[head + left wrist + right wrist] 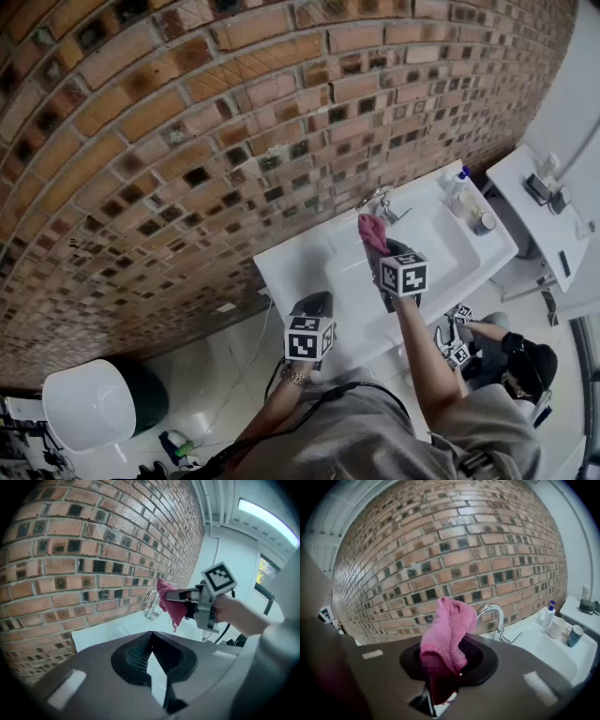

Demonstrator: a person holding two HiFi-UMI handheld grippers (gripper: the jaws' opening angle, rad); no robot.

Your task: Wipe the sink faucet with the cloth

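Brick wall [187, 141], white sink [319, 267] — pink cloth [446, 625] in right tongs [438, 679] (near faucet [493, 612])

Pink cloth [445, 630], chrome faucet [500, 620], white sink [309, 267], red-brown brick wall [187, 141].

Against the brick wall [187, 141], sink [309, 267], with faucet [380, 201] at its far edge. In the right gripper [380, 251], cloth [372, 232], just near of the faucet, above the basin. Above the sink's near left part, left gripper [314, 302], well apart from the faucet. On the sink's right end, pump bottle [457, 184] and two cups [483, 223], right of the faucet. Low on the floor by that right end, person [520, 366].
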